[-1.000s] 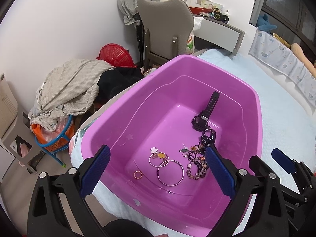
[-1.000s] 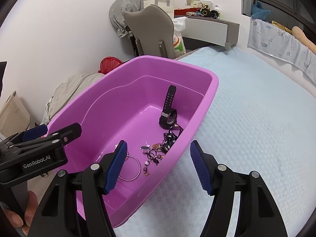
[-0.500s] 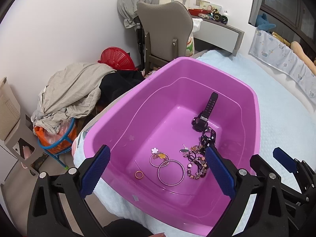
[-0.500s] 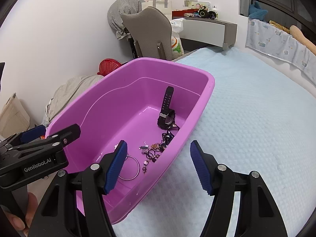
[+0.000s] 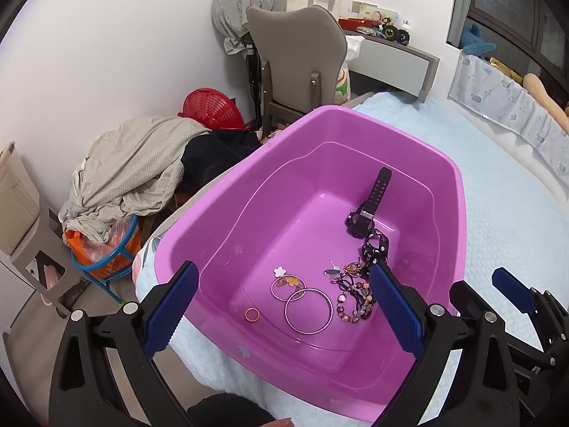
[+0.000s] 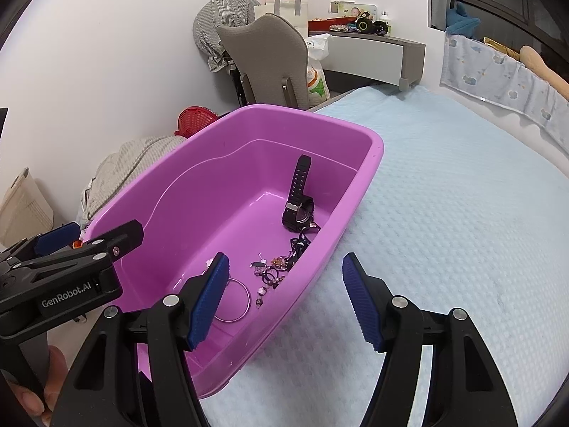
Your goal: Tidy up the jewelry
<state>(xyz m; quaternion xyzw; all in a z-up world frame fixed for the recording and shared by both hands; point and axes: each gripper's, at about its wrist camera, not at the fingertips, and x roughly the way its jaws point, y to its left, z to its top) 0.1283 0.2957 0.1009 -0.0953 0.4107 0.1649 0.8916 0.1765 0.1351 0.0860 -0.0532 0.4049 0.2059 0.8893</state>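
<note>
Jewelry sits on the floor of the purple tub (image 5: 458, 192), which rests on the light-blue bed cover (image 6: 462, 213). The beaded tangle (image 5: 355, 293) is partly covered by the left gripper's right pad in the left wrist view; individual pieces can't be resolved. Contents: black watch (image 5: 366, 210) with its strap propped against the tub wall, large silver bangle (image 5: 308, 310), a smaller ring with flower charms (image 5: 286, 283), and a small orange ring (image 5: 251, 314).

Left gripper (image 5: 284, 306): released, jaws wide, holding nothing, above the tub's near end. Right gripper (image 6: 284, 295): released, empty, straddling the tub's right rim.

Versus 1.0 s ago: both views slightly pulled back; jewelry unmoved.
</note>
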